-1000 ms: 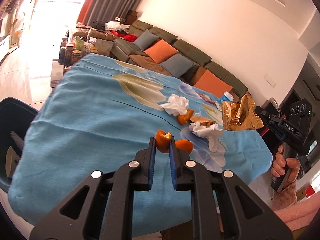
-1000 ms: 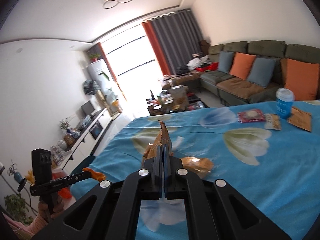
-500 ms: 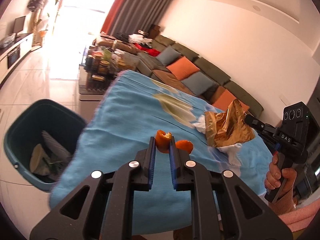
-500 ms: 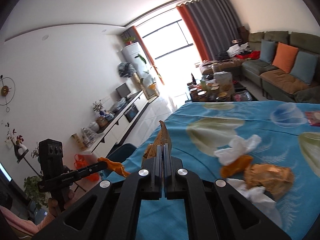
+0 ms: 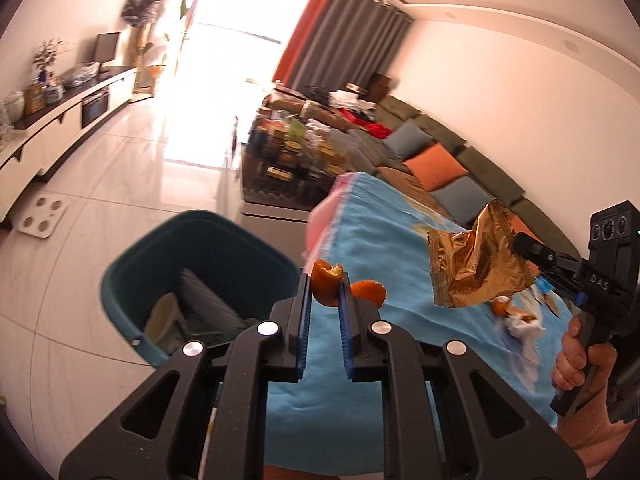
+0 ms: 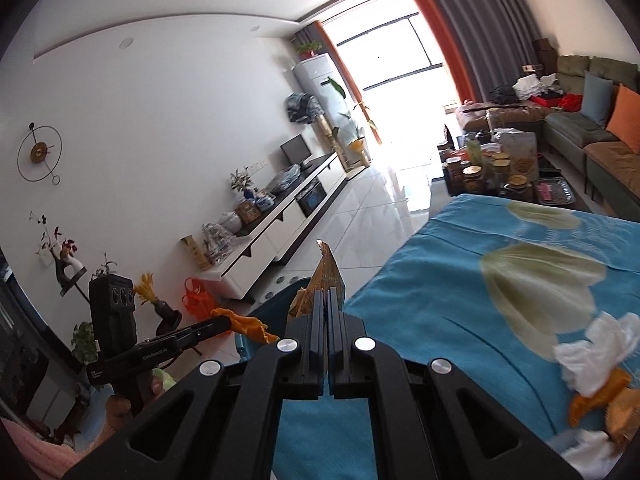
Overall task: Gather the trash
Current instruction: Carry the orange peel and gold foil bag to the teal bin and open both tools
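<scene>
swinging both loads off the desk (image 5: 360, 236) and toward the teal bin (image 5: 200, 264) on the floor beside it.

- left gripper (image 5: 325, 292): jaws narrowly apart and clamped on orange peel (image 5: 325, 286); a second lobe of the same peel hanging out past the right pad.
- right gripper (image 6: 328, 304): jaws pressed together, pinching a corner of the gold snack wrapper (image 5: 476, 260), now hanging in the air off the desk's edge rather than over its middle.
- bin: now filling the left wrist view's lower left, where a second ago only a sliver was showing at the frame's edge; mouth open, some scraps already lying inside.
- blue flowered cloth: sliding away to the right in both views.
- remaining trash, crumpled white tissues (image 6: 596, 344), more peel and a brown wrapper: staying on the desk, well apart from both grippers.

judging the carry as nearly over, with release above the bin coming next; judging at least one more trip as needed for the rest.
</scene>
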The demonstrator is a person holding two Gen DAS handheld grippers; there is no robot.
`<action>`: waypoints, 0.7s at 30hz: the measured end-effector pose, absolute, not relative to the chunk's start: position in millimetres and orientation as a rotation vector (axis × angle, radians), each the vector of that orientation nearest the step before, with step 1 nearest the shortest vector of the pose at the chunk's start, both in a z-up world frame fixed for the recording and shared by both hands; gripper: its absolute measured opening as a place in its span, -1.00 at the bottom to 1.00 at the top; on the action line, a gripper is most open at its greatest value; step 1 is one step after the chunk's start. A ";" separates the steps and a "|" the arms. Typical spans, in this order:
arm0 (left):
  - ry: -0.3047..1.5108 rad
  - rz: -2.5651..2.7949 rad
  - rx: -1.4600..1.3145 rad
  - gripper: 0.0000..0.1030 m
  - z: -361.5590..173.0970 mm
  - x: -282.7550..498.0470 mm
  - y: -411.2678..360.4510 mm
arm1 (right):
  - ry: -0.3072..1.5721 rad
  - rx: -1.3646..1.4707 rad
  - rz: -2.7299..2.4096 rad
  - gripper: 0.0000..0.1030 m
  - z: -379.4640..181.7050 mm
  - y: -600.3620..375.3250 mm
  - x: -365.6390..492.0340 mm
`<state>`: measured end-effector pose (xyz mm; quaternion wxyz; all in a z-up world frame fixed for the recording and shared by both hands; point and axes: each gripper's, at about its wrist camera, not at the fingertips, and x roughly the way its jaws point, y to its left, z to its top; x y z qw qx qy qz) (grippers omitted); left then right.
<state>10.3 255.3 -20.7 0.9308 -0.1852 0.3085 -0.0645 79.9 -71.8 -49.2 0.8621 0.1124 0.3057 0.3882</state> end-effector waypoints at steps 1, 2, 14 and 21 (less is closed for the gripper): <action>0.634 -0.119 -0.383 -0.74 -21.9 11.0 261.0 | 0.647 0.231 0.827 -0.99 -49.8 -64.4 82.5; 0.637 -0.109 -0.386 -0.74 -23.6 13.4 265.9 | 0.651 0.226 0.836 -0.99 -50.0 -58.1 85.3; 0.702 0.007 -0.402 -0.74 -51.0 30.1 299.1 | 0.734 0.182 0.898 -0.99 -69.0 22.9 116.0; 0.746 0.051 -0.415 -0.74 -72.3 45.3 310.1 | 0.780 0.147 0.895 -0.99 -83.4 52.7 127.7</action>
